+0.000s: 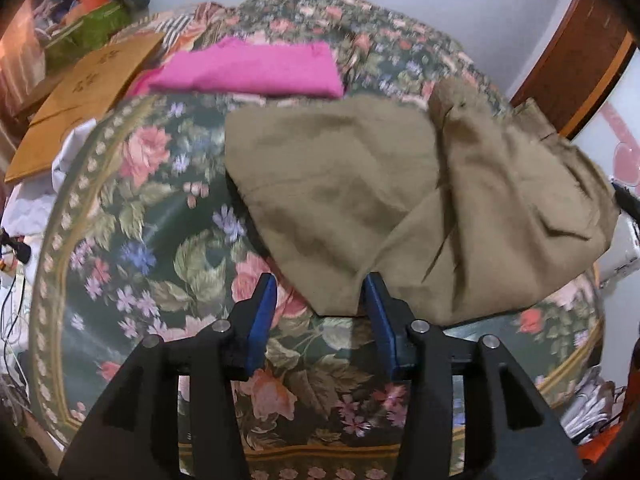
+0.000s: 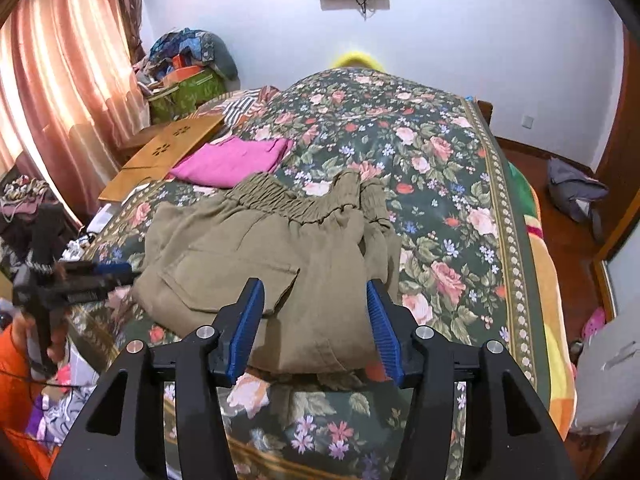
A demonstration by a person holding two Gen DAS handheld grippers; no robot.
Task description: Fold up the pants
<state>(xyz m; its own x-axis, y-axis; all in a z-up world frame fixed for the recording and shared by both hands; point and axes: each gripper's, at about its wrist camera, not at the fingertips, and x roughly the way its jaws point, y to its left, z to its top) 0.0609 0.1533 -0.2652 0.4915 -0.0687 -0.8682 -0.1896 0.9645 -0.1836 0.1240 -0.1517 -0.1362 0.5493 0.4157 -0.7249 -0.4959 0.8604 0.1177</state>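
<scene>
- Both sets of jaws stand wide apart and hold nothing. The right gripper point(image 2: 316, 320) hovers just over the near edge of the khaki pants point(image 2: 280, 248), its blue pads point(image 2: 246, 326) on either side of the cloth without pinching it, as far as I can tell.
- Nearest the left gripper point(image 1: 318, 312), one corner of the pants point(image 1: 400, 200) hangs between the spread fingers; whether the right-hand pad brushes the fabric I cannot tell.
- Seen from the right wrist, the left gripper point(image 2: 116, 270) sits just beside the pants' left edge, by the pocket flap.
- Those pants lie bunched, partly doubled over, on the floral bedspread point(image 2: 440, 184), their elastic waistband point(image 2: 280, 196) on the far side.
- Risks, as I judge them:
  - Closing on one layer only would drag the top cloth and leave the lower layer wrinkled.
  - Soft, loose fabric may slip from a shallow pinch at the hem.
  - Uneven lifting by the two grippers would skew the fold.
- Farther off, a folded pink garment point(image 2: 232, 160) lies well apart from the pants, next to a wooden board point(image 2: 168, 148); a wide sweep could disturb it.
</scene>
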